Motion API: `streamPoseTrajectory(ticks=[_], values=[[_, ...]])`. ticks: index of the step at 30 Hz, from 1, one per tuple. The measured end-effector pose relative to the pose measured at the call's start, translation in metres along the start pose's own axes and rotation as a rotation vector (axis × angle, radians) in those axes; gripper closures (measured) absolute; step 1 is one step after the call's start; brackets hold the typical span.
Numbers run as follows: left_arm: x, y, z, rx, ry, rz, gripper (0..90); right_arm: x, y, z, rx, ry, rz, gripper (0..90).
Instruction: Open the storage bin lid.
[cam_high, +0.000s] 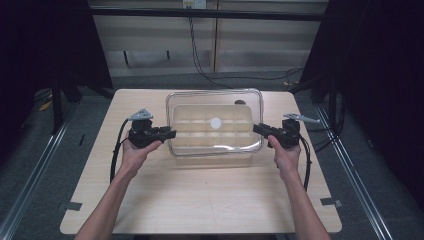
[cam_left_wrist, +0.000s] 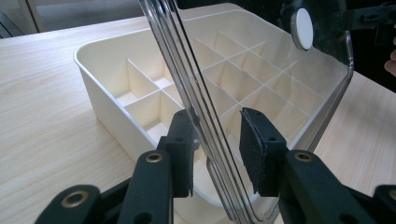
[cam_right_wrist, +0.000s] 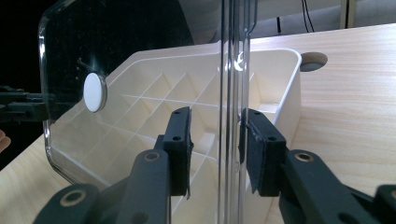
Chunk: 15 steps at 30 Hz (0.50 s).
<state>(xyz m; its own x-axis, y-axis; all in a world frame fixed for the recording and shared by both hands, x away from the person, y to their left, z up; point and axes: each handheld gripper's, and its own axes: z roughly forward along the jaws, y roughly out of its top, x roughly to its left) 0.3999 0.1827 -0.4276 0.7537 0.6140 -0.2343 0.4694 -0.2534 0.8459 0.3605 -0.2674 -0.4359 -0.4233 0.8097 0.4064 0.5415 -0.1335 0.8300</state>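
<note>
A clear plastic lid (cam_high: 200, 107) with a white round disc (cam_high: 215, 122) at its middle hangs level over a cream box (cam_high: 215, 161) split into several compartments. My left gripper (cam_high: 172, 134) is shut on the lid's left edge and my right gripper (cam_high: 256, 128) on its right edge. In the left gripper view the lid's rim (cam_left_wrist: 196, 93) runs up between the black pads of the left gripper (cam_left_wrist: 217, 149), with the box (cam_left_wrist: 107, 107) below. In the right gripper view the right gripper (cam_right_wrist: 215, 149) straddles the lid's rim (cam_right_wrist: 233, 70) above the box's wall (cam_right_wrist: 289, 102).
The box stands at the back middle of a light wooden table (cam_high: 210, 200). A round hole (cam_high: 240, 102) lies in the tabletop behind the box. Dark cables trail on the floor beyond the table's far edge.
</note>
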Motion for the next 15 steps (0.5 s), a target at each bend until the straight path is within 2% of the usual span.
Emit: streamPoseTrajectory(ticks=[2,15], values=[[0.0005,0.0000,-0.0014,-0.009,-0.008,-0.013,68.2,0.0002,0.0001,-0.0008,-0.003,0.004,-0.001,65.5],[-0.0013,0.0020,-0.0102,-0.036,0.010,-0.006,71.6,0.0058,0.0020,-0.0051,-0.013,0.020,-0.009,66.8]])
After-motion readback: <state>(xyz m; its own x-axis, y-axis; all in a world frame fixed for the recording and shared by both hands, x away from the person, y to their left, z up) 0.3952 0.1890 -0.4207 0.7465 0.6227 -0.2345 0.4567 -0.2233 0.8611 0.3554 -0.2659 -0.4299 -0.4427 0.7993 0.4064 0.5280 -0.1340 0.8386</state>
